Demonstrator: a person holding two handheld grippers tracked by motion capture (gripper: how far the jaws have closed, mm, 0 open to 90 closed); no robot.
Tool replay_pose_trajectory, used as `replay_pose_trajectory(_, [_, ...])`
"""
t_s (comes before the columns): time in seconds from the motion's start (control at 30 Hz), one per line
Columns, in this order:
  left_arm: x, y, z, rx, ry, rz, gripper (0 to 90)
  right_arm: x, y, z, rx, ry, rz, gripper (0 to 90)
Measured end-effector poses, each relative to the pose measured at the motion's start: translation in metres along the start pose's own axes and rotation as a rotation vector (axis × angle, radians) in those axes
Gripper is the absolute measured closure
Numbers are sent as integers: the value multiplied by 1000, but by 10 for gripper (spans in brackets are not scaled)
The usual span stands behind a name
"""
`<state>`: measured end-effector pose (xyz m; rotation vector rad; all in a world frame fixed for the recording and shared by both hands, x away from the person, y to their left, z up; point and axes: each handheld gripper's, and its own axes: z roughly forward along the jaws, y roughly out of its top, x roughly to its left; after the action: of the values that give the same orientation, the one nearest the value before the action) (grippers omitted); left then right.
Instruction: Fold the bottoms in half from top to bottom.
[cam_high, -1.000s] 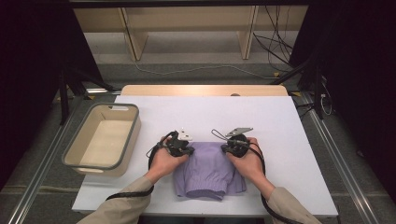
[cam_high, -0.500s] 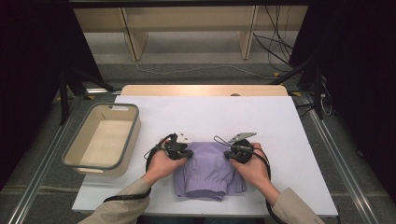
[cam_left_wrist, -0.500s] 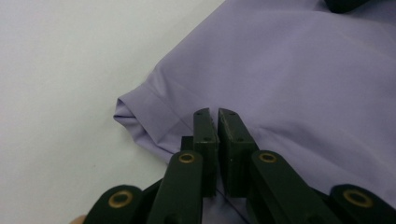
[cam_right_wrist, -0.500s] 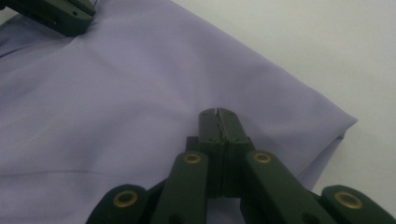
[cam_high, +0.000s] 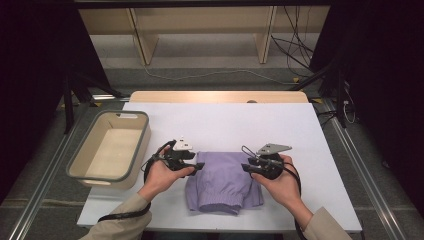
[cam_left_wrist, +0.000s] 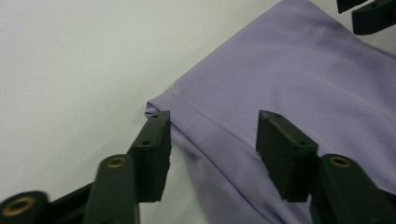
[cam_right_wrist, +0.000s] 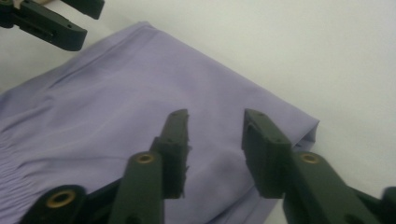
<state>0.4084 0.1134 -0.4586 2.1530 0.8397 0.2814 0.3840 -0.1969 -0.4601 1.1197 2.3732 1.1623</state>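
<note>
Lilac, smooth fabric folded into a soft rectangle, the garment (cam_high: 223, 181) lies flat on the white table (cam_high: 300, 135). We hold our left gripper (cam_left_wrist: 212, 135) and right gripper (cam_right_wrist: 215, 140) above its far corners; both pairs of jaws have just been opening and now grip nothing.

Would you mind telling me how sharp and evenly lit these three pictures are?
High view: the white table is brightly and evenly lit, the room around it falls into near black. Left gripper view: the purple garment is fairly sharp, the jaw bases at the bottom edge are soft. Right gripper view: the folded cloth's creases read clearly, the nearest jaw parts blur; no strong glare.
</note>
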Motion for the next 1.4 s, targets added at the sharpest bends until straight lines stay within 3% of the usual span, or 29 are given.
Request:
replay_pose_trajectory(0.2, [-7,-9,-11,-10,-20,-13,277,4,-13,-16,-40,29,-3,449])
replay_pose_trajectory(0.37, [-8,-18,-25,-21,4,23,154,5,-21,-31,-86,20,11,330])
replay_pose_trajectory(0.63, [-7,-32,-38,-59,11,-22,110,2,-32,-45,-136,8,31,263])
replay_pose_trajectory(1.4, [-11,-36,-33,-61,11,-11,125,-6,-39,-50,-156,-20,54,240])
